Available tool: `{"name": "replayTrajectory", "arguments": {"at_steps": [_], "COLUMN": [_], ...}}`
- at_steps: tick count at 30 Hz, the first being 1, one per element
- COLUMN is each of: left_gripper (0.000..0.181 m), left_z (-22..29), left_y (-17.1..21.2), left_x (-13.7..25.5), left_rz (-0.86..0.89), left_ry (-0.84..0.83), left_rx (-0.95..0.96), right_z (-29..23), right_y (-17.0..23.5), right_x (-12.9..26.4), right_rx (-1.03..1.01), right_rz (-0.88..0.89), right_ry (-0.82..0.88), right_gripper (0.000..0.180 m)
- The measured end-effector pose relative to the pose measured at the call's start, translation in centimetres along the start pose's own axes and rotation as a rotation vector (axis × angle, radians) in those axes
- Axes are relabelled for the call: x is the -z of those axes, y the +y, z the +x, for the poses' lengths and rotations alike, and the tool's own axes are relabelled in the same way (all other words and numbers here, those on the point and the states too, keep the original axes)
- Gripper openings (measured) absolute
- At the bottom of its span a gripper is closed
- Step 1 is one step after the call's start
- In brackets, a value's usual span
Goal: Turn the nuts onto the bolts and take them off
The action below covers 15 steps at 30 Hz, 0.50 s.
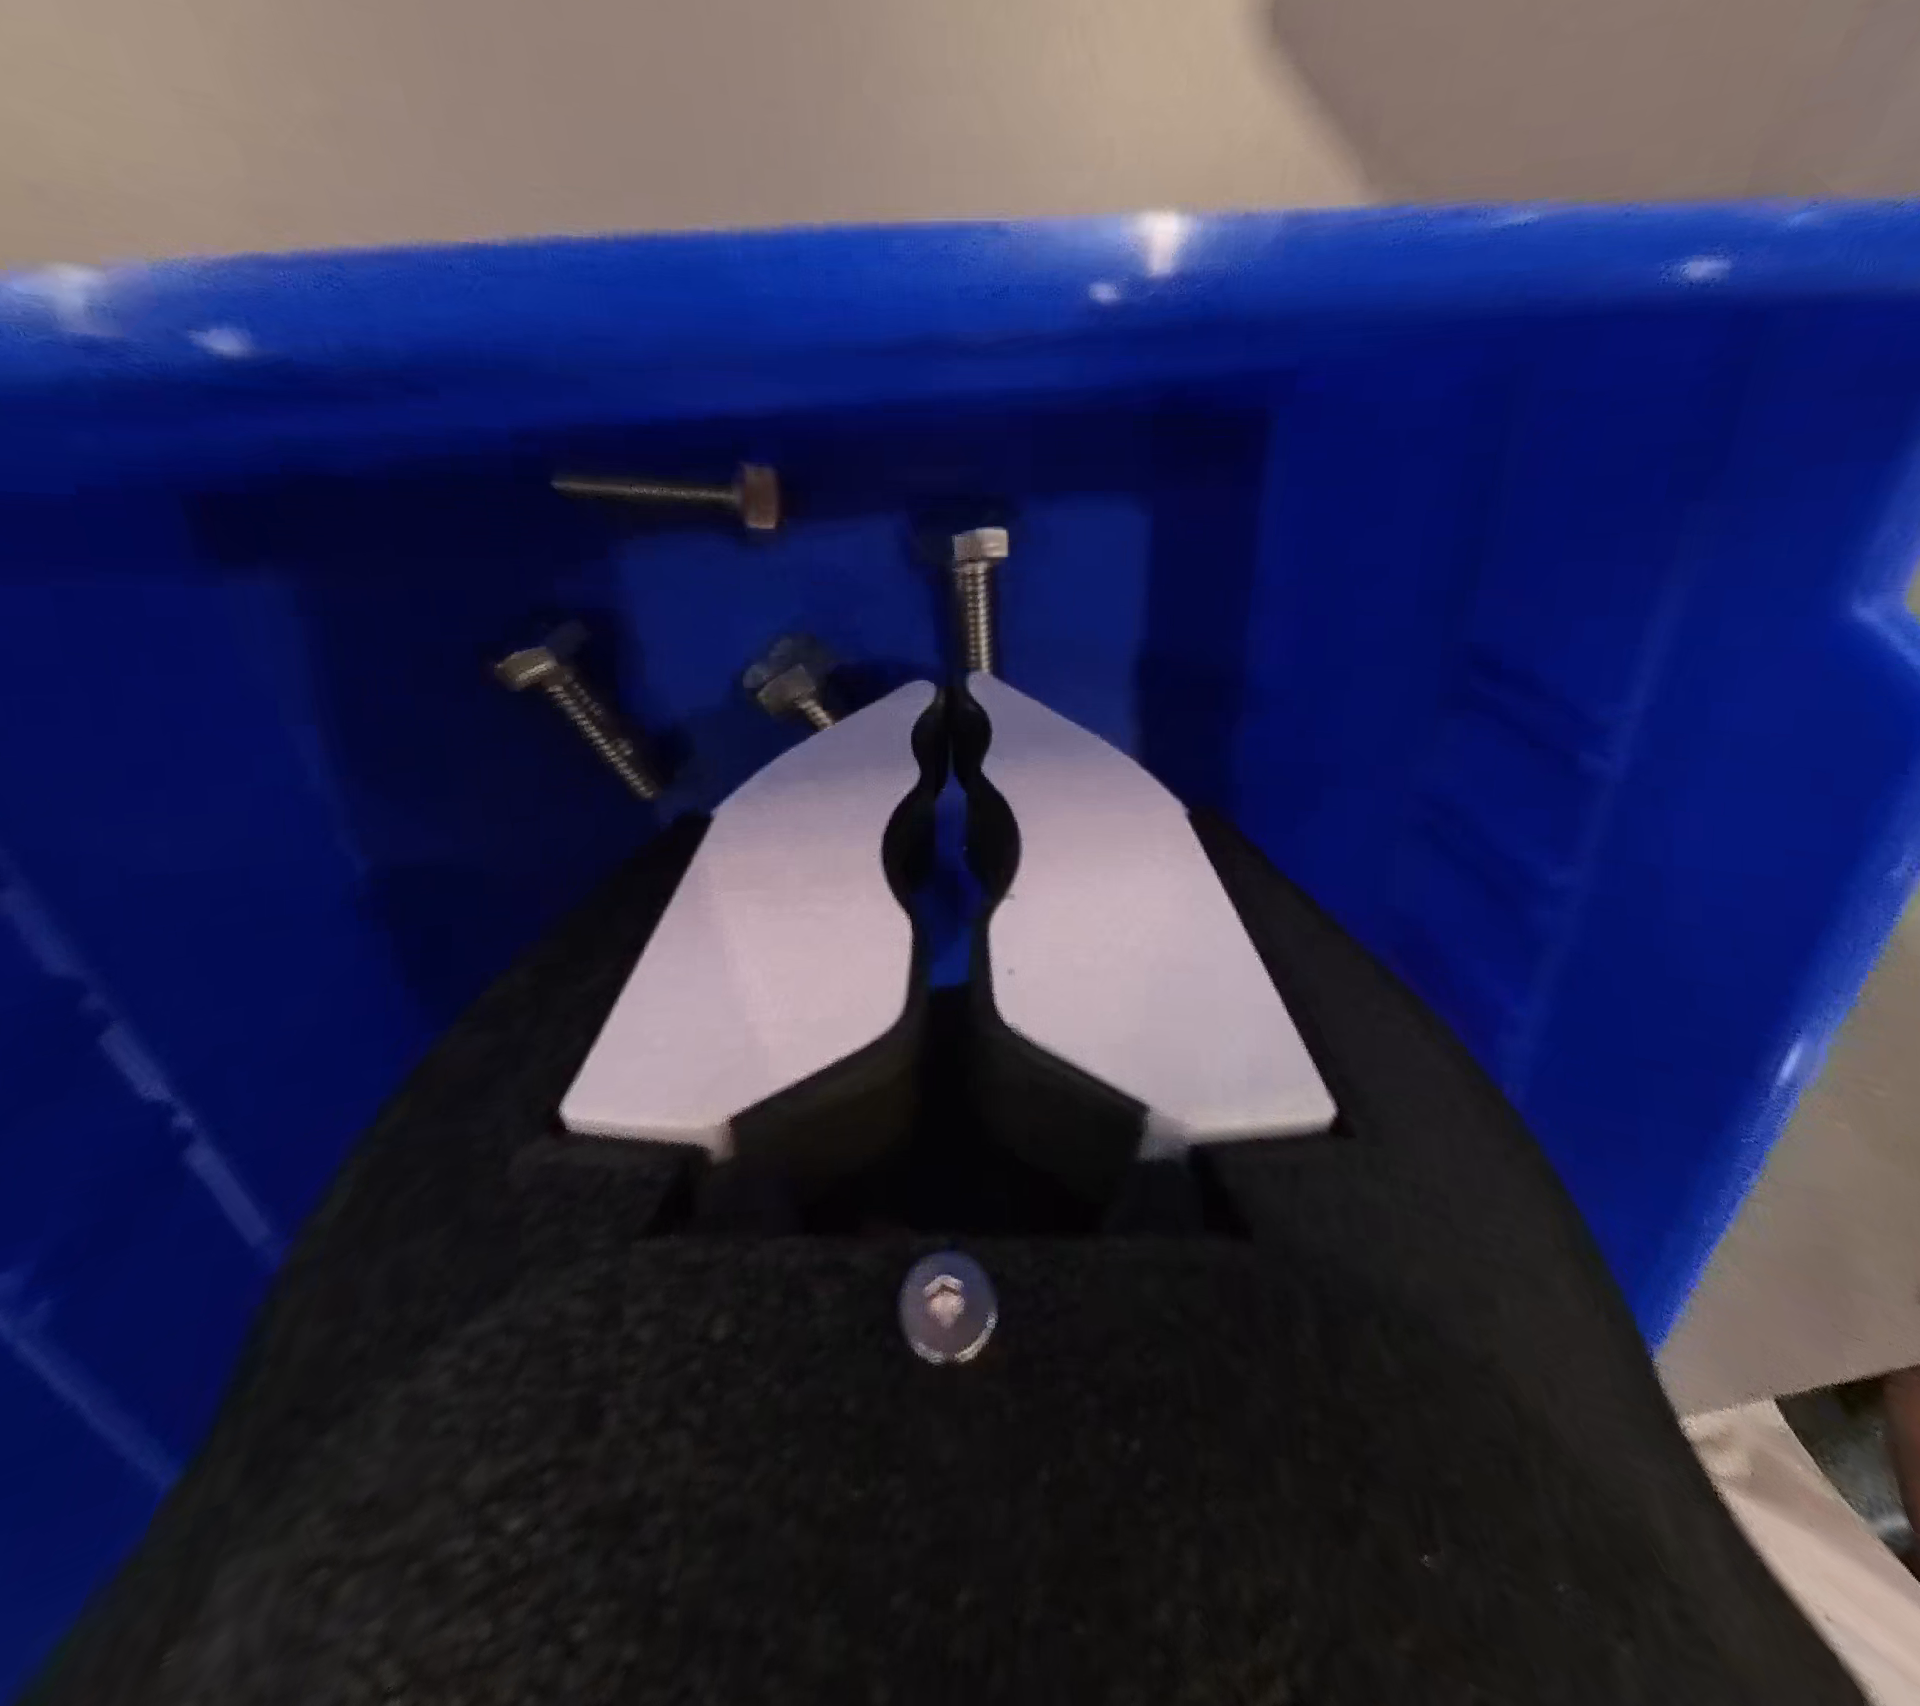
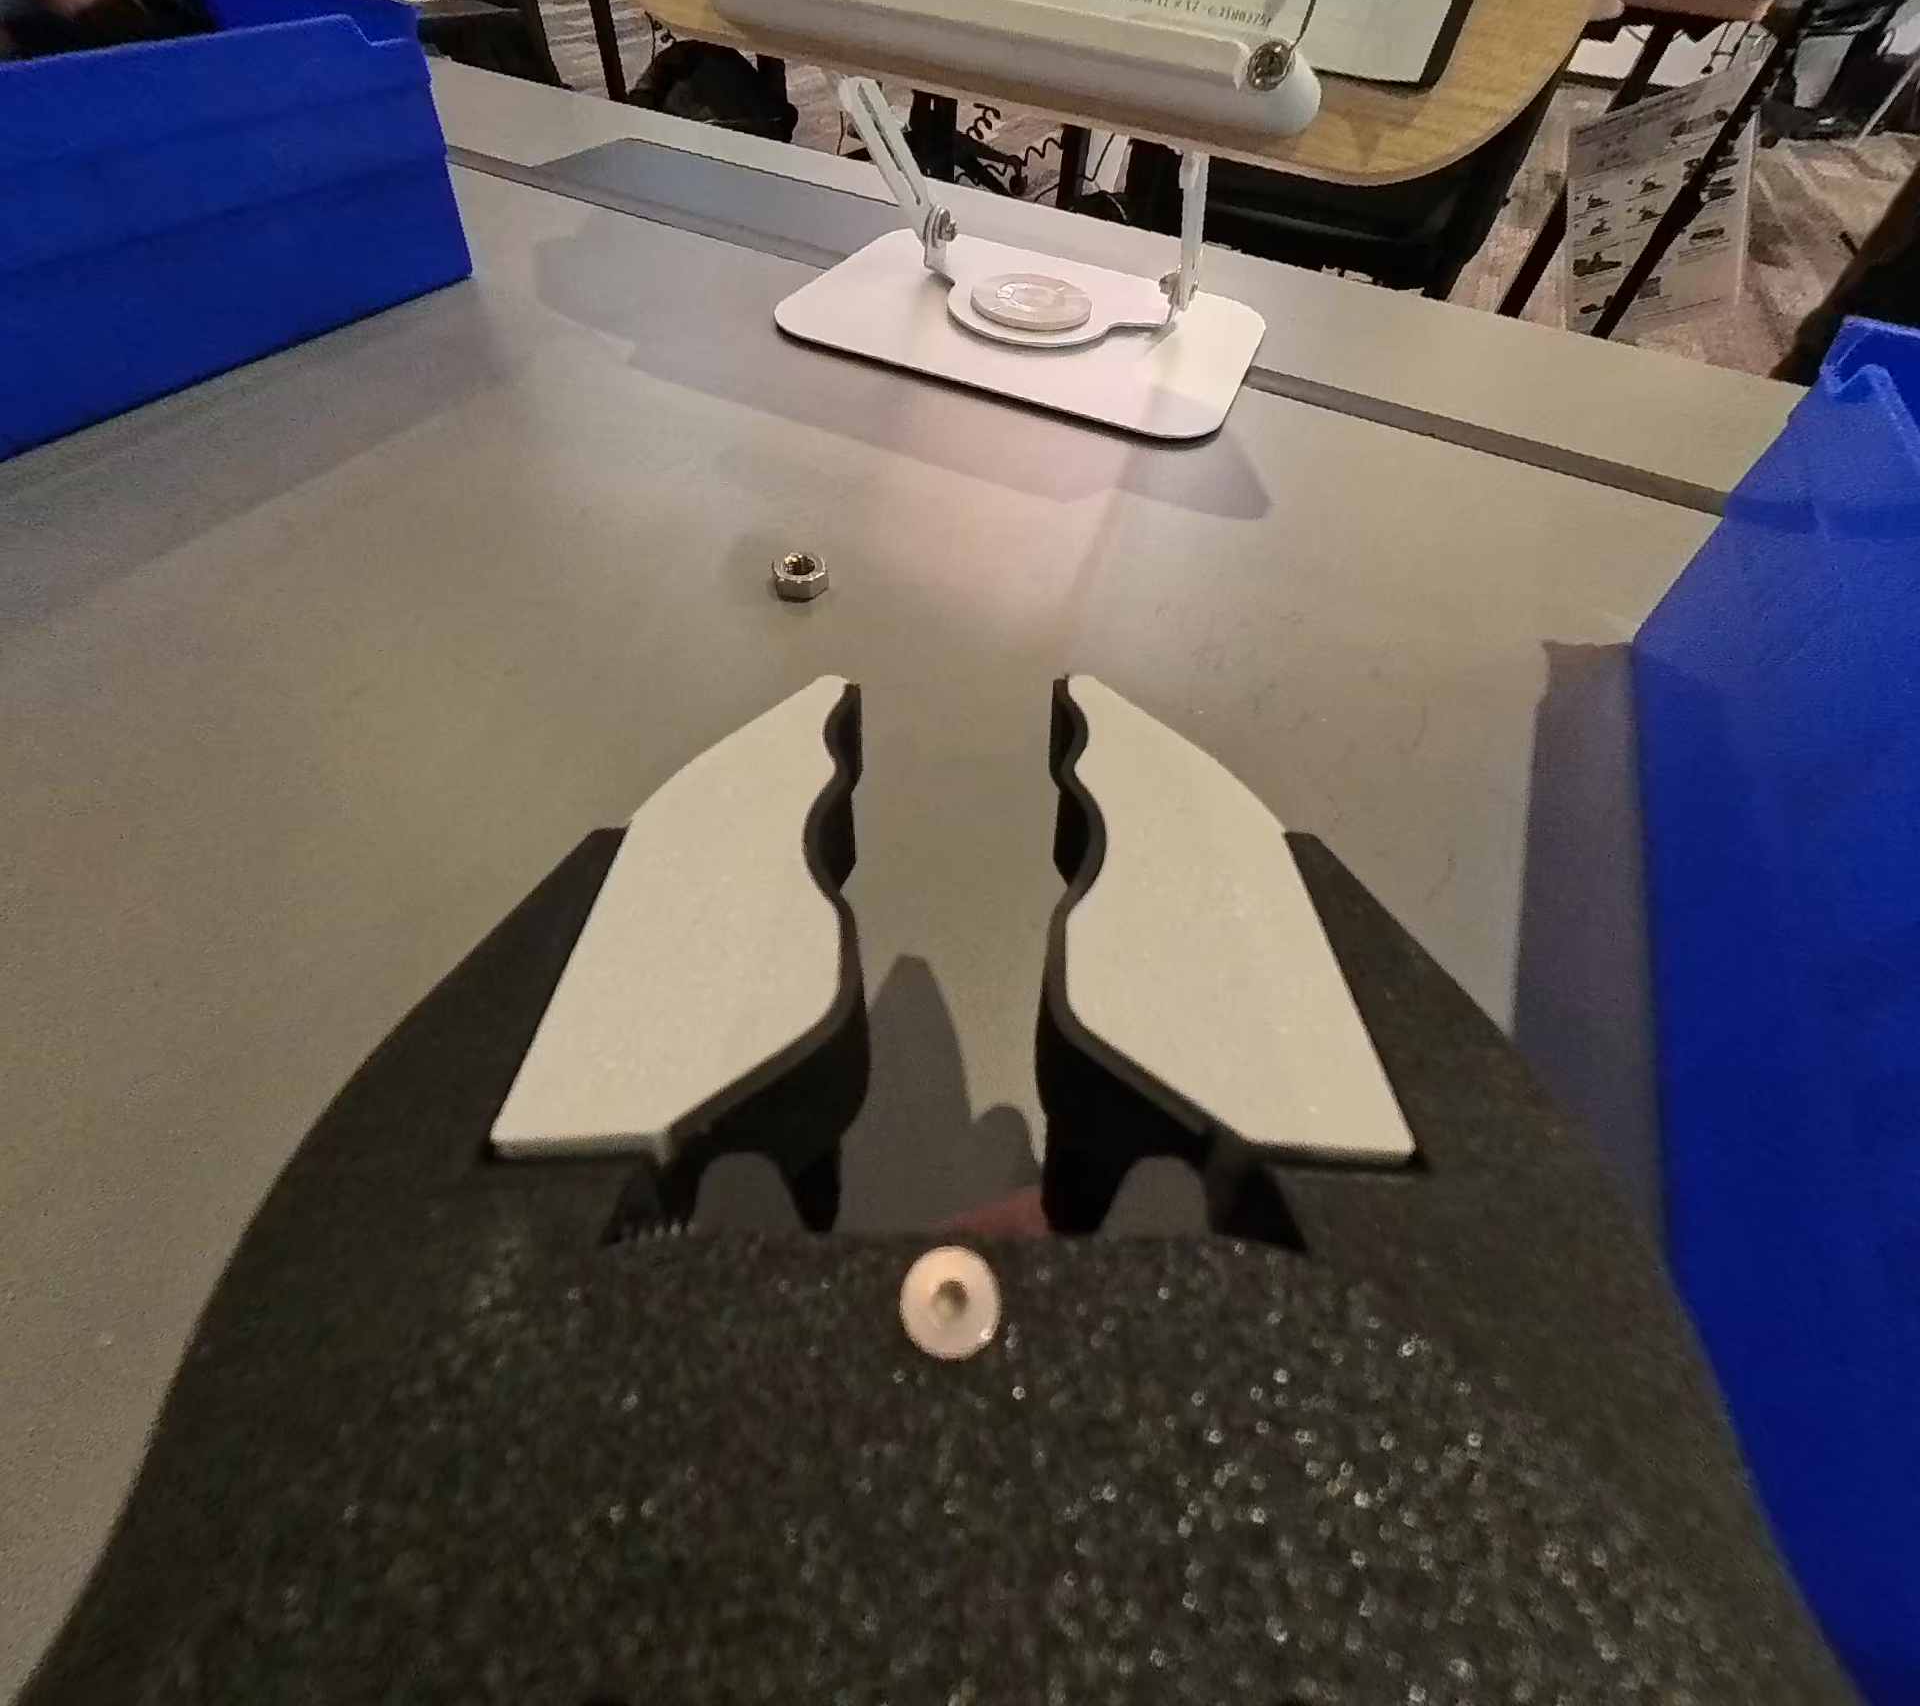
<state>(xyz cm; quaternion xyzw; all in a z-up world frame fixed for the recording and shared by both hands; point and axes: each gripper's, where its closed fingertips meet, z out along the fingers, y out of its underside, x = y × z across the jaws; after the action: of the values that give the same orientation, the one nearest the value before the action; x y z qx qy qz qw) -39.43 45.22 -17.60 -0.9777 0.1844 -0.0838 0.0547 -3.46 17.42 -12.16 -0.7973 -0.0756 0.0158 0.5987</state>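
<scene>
My left gripper (image 1: 950, 688) is inside a blue bin (image 1: 1455, 617), and its black pads meet at the tips. A silver bolt (image 1: 978, 607) points straight away from the tips, head far. Its near end is hidden behind the right fingertip (image 1: 1023, 721), and I see nothing between the pads. Three more bolts lie on the bin floor: one at the back (image 1: 665, 493), one at the left (image 1: 577, 721), and one just left of the tips (image 1: 792, 692). My right gripper (image 2: 956, 695) is open and empty over the grey table (image 2: 312, 773). A small hex nut (image 2: 798, 578) lies flat ahead of it, slightly left.
A blue bin (image 2: 208, 202) stands at the table's left and another (image 2: 1787, 825) close on the right of my right gripper. A white stand (image 2: 1023, 331) holding an instruction sheet on a wooden board stands at the far middle. People and furniture are beyond the table. One gripper's finger ends stand about 45 cm off the other's. The left gripper is farther from the small hex nut (image 2: 798, 578), some 35 cm, than the right, some 12 cm.
</scene>
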Motion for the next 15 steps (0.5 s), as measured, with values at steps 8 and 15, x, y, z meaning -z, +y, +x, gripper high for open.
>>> {"name": "replayTrajectory", "arguments": {"at_steps": [8, 15], "left_gripper": [0.0, 0.03], "left_z": [0.4, 0.5], "left_y": [-0.1, 0.9], "left_x": [4.0, 8.8], "left_rz": [0.065, 0.127], "left_ry": [-0.02, -0.066], "left_rx": [-0.102, -0.185], "right_z": [0.0, 0.0], "right_y": [0.0, 0.0], "right_x": [0.0, 0.0], "right_rx": [-0.002, 0.003], "right_rz": [0.002, -0.002], "right_ry": [-0.001, -0.001], "right_gripper": [0.034, 0.034]}}
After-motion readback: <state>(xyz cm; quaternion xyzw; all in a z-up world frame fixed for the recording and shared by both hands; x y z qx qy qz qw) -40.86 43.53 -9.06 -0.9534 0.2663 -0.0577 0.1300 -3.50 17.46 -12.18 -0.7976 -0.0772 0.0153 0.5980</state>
